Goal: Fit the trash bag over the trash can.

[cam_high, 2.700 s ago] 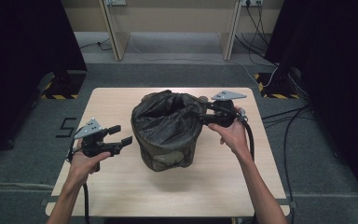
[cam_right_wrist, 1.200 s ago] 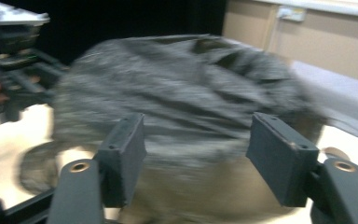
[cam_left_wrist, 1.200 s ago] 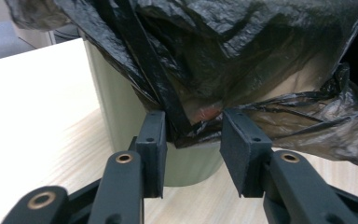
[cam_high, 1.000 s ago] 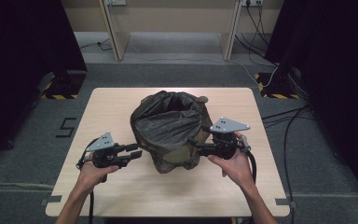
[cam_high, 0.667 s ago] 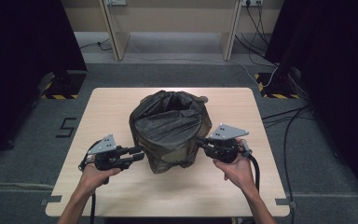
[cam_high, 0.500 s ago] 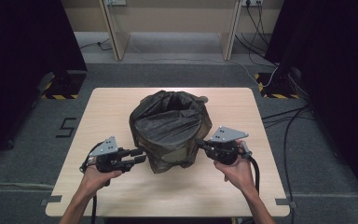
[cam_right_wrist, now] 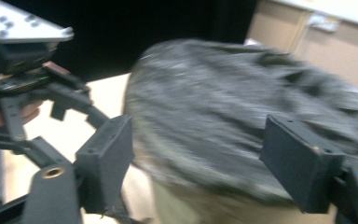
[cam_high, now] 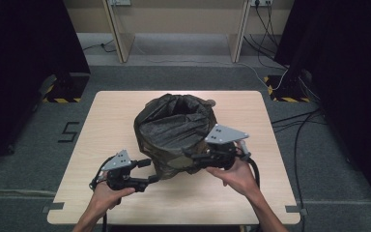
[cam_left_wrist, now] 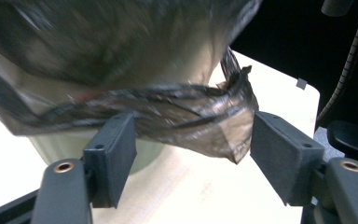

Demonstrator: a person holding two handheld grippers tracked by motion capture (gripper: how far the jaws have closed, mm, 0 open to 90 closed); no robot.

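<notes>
Two grippers, left gripper (cam_high: 147, 171) at 7 o'clock and right gripper (cam_high: 189, 158) at 5, have just been opening, letting go of the bag (cam_high: 174, 126) pulled down over the bin (cam_left_wrist: 140, 156). Next: grab another loose edge and tug.

Bag-lined bin (cam_high: 174, 130) on table (cam_high: 106, 116), between grippers

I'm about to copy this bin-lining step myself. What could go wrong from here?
The bag hangs loosely over the bin, and a free flap lies between the open jaws of the left hand-held gripper; re-closing could snag or tear it. The right hand-held gripper has also just opened, so the skirt may ride back up.
</notes>
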